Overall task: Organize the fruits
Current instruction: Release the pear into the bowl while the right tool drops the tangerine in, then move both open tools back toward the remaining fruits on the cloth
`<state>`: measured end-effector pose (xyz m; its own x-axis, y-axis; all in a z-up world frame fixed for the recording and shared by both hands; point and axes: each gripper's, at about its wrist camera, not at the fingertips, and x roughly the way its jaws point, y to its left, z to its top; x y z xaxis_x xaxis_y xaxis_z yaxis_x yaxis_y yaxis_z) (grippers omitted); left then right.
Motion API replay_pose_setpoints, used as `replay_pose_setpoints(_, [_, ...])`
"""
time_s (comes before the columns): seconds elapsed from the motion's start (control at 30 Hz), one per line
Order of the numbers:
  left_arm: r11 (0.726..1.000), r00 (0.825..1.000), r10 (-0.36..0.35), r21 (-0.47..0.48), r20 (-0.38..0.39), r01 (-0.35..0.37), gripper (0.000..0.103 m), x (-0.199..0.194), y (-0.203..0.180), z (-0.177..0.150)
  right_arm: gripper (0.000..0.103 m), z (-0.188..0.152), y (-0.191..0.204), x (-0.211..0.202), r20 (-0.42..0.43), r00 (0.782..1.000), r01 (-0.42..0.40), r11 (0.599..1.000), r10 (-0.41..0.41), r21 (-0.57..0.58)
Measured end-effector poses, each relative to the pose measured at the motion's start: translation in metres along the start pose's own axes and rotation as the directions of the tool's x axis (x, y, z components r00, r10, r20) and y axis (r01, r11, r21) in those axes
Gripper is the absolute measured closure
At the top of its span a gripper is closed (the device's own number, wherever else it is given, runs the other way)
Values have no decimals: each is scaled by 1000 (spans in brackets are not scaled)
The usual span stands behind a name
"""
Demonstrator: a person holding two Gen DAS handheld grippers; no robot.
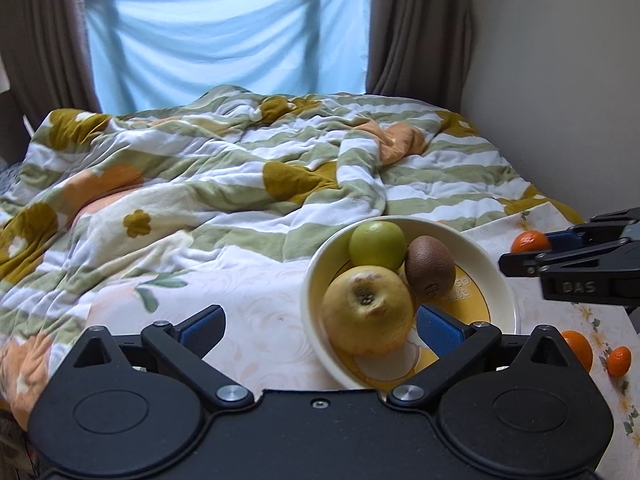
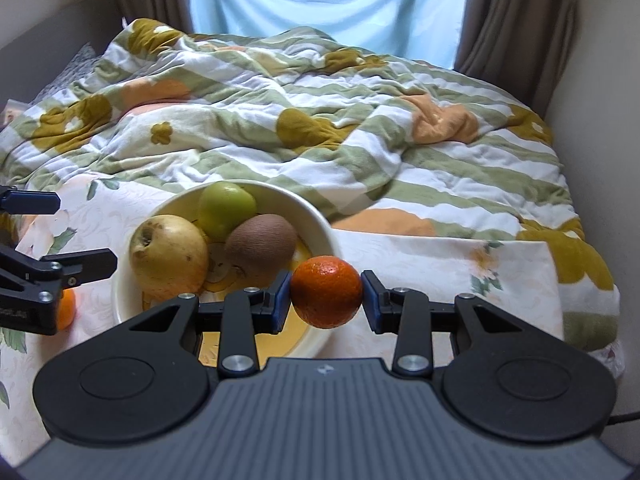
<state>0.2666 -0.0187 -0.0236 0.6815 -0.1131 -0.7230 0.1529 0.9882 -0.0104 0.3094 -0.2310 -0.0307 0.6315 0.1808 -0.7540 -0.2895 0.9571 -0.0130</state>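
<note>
Tangerine (image 2: 326, 297) pinched in right claw (image 2: 326, 298), just beside bowl (image 2: 320, 216) rim. Left claw (image 1: 320, 326) spread wide, empty, near yellow apple (image 1: 368, 310) in bowl.

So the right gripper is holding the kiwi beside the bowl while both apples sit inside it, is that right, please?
Not quite: the right gripper is shut on a mandarin, not the kiwi, as the right wrist view shows. The kiwi lies in the bowl with the green apple and the yellow apple. The rest stands.
</note>
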Motion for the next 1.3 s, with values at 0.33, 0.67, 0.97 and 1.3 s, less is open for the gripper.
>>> replay_pose_setpoints(0.33, [998, 1000, 17, -55, -23, -18, 0, -9, 13, -19, 50, -9, 25, 37, -27, 998, -53, 995, 51, -86])
replay_pose_setpoints(0.67, [997, 999, 17, -75, -38, -20, 0, -7, 14, -28, 40, -21, 37, 51, -28, 999, -42, 987, 39, -152])
replay_pose_setpoints(0.97, [996, 1000, 18, -86, -26, -20, 0, -21, 8, -30, 0, -21, 34, 25, 58, 998, 0, 983, 11, -186])
replay_pose_setpoints(1.3, [997, 999, 35, -66, 38, -32, 0, -62, -8, -30, 0, -23, 22, -24, 94, 996, 3, 991, 9, -131])
